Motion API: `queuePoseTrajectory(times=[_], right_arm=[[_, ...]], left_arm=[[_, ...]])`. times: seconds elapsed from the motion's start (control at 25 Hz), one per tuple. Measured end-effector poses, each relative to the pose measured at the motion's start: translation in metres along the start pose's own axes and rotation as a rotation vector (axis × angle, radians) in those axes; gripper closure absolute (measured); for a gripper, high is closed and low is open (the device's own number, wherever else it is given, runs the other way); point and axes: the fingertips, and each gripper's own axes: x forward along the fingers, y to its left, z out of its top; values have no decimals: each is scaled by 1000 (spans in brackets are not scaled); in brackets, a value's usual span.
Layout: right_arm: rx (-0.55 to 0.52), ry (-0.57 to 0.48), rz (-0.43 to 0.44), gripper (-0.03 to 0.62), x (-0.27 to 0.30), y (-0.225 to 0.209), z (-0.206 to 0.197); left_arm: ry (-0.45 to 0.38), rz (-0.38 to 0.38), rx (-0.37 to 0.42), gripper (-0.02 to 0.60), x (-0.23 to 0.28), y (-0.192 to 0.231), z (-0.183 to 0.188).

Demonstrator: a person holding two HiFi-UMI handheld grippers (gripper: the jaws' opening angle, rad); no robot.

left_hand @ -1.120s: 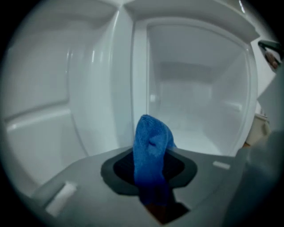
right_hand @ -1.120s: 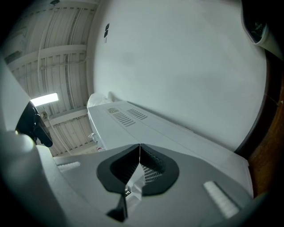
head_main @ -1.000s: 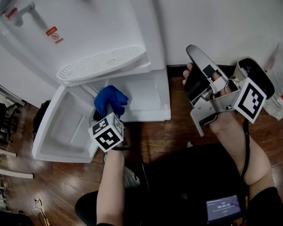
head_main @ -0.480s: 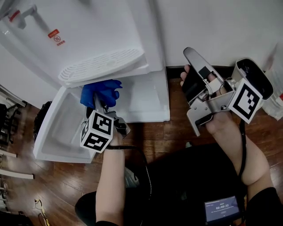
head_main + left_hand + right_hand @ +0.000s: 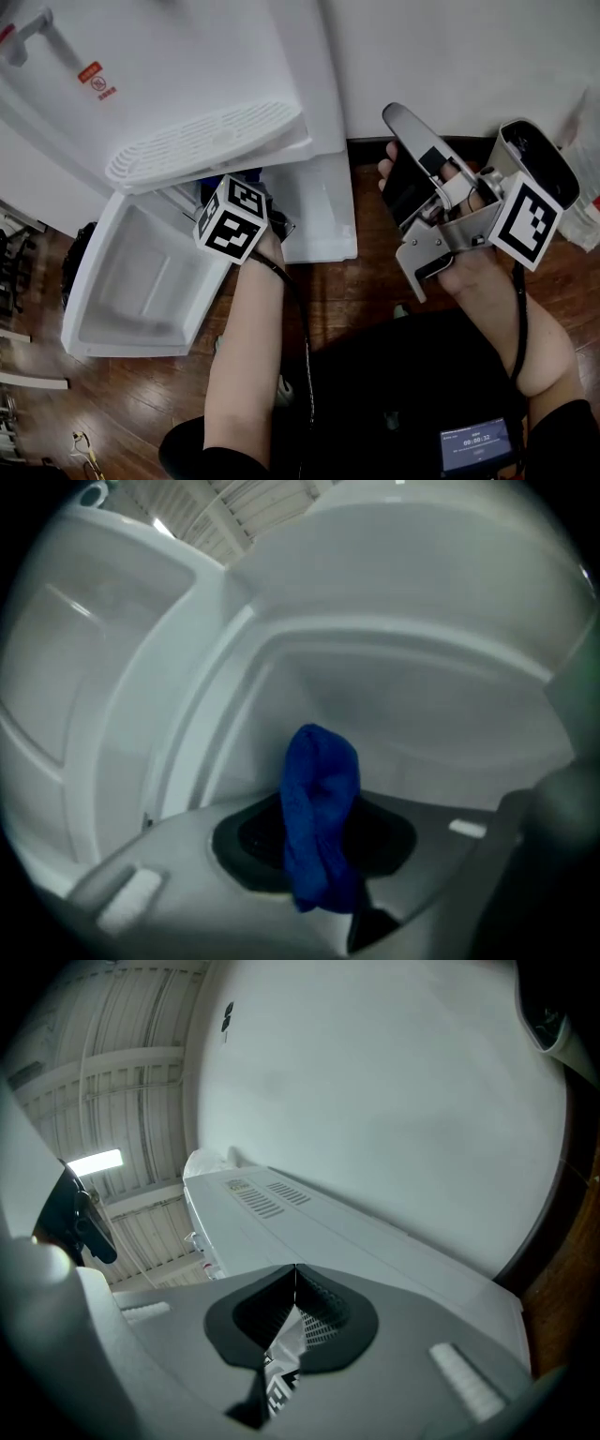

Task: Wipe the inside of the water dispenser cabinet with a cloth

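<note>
The white water dispenser [image 5: 187,75] stands ahead, its lower cabinet door [image 5: 131,281] swung open to the left. My left gripper [image 5: 319,808] is shut on a bunched blue cloth [image 5: 321,836] and points level into the white cabinet interior [image 5: 422,714]. In the head view only its marker cube [image 5: 232,220] and the hand behind it show; the jaws and most of the cloth are hidden under the drip tray [image 5: 202,141]. My right gripper [image 5: 396,114] is held up at the right, away from the dispenser, shut and empty, as the right gripper view [image 5: 295,1274] confirms.
The cabinet's floor panel [image 5: 319,211] shows beside the left hand. Dark wooden floor [image 5: 347,281] lies in front of it and a white wall [image 5: 450,56] is behind. A small screen [image 5: 473,439] sits at the bottom right. Dark objects [image 5: 80,248] lie left of the door.
My left gripper has risen and moved forward into the cabinet opening while rolling; the blue cloth, earlier in plain view above the door, is now mostly under the drip tray. The right gripper stayed put.
</note>
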Motion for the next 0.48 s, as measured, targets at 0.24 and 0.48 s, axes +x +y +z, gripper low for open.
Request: queuePoseTrajectory(times=[0.24,0.48], right_arm=[[22,9,17,588,0,2,-2],[35,8,58,588,4,12,-1]], left_arm=[[132,-172,410,463,7,-38,-39],[63,-367,1654,463,-46,-48,-58]])
